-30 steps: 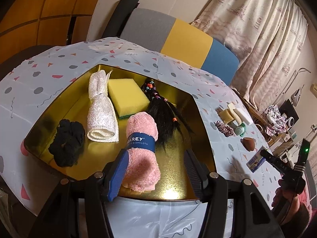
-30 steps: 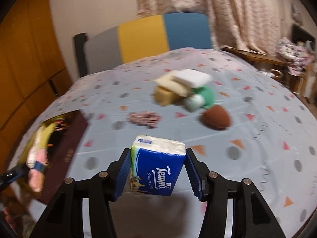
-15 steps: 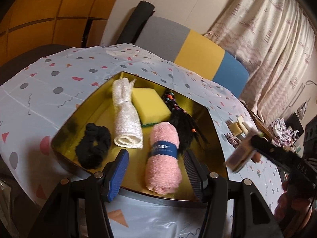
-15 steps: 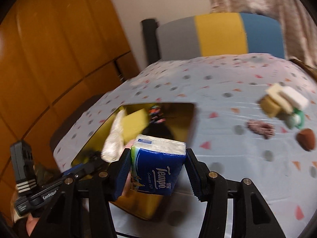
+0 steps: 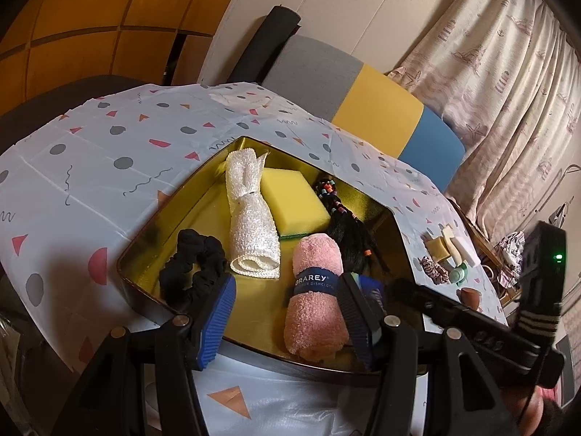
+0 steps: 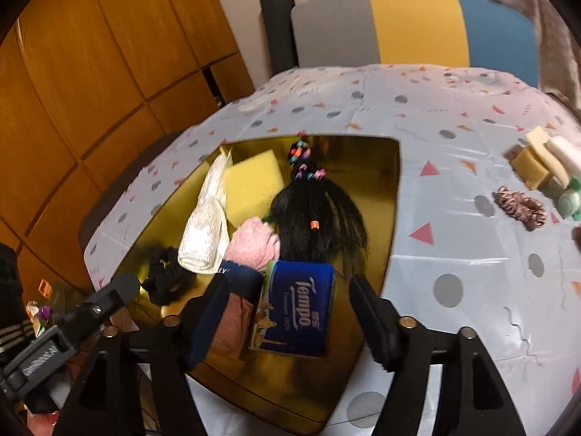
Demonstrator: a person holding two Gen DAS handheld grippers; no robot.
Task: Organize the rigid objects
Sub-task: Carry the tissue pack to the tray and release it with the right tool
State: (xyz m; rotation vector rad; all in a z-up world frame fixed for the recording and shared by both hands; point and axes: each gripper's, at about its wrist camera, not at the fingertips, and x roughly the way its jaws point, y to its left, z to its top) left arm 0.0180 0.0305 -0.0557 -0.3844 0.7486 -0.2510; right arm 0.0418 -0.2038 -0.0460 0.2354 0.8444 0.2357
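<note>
A gold tray (image 5: 254,312) (image 6: 374,181) holds a black scrunchie (image 5: 192,269), a rolled white cloth (image 5: 250,225), a yellow sponge (image 5: 294,200), a black beaded hair piece (image 6: 316,214) and a pink rolled dishcloth (image 5: 316,290). A blue Tempo tissue pack (image 6: 296,309) (image 5: 370,290) lies in the tray beside the pink roll. My right gripper (image 6: 290,301) straddles the pack; its jaws are opening, and a gap shows on each side of the pack. My left gripper (image 5: 287,312) is open over the tray's near edge, gripping nothing.
On the patterned tablecloth (image 6: 454,138), to the right of the tray, lie foam blocks (image 6: 537,160), a pink scrunchie (image 6: 519,207), a small green jar (image 6: 570,200) and a brown piece (image 5: 470,296). A grey, yellow and blue chair back (image 6: 399,25) stands behind the table.
My right gripper swung left from over the tablecloth to the tray with the tissue pack, then its jaws spread off the pack. The left gripper drifted slightly.
</note>
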